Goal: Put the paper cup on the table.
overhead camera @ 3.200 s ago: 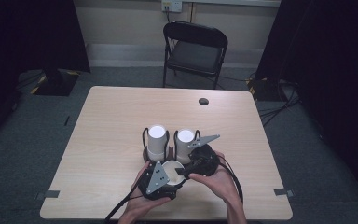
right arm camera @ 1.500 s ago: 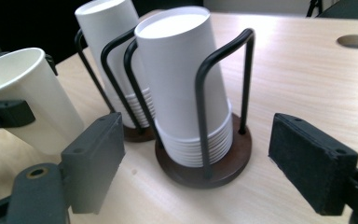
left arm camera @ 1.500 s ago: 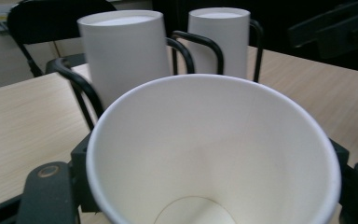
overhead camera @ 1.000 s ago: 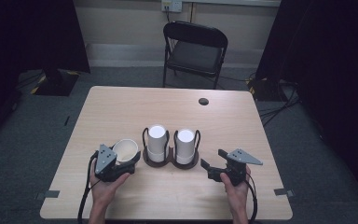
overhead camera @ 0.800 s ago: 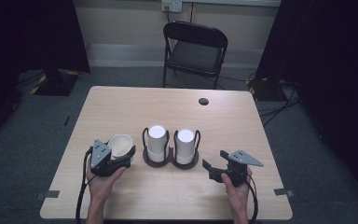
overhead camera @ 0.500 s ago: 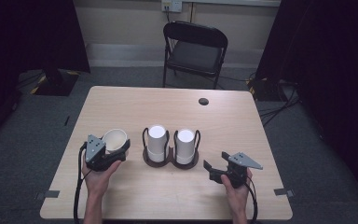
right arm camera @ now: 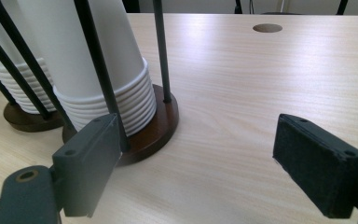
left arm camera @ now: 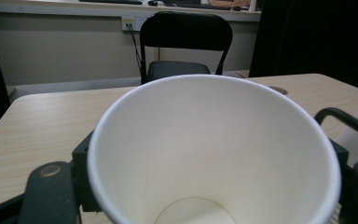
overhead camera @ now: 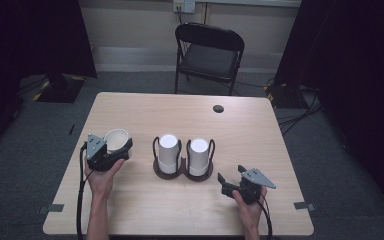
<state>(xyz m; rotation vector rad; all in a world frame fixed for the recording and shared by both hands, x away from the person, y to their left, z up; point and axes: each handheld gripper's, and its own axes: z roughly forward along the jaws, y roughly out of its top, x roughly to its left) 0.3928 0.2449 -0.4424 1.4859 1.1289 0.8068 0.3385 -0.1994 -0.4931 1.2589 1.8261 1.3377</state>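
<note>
One paper cup, white and mouth-up, is held between the jaws of the left gripper over the left part of the table; the jaws are pressed on its sides, as seen in the left gripper view, where the cup's open mouth sits between the two black jaws.

One right gripper is held low over the front right part of the table, its jaws spread wide with nothing between them; in the right gripper view bare tabletop is seen between the two pads.

Two stacks of white cups are counted at the table's middle, each upturned in its own holder: a left stack and a right stack, standing just beside one another. Each holder is made of a round dark base and black wire uprights. The nested rims of the nearer stack are seen in the right gripper view.

One round cable hole is set in the far right of the tabletop.

One black folding chair is placed beyond the table's far edge.
</note>
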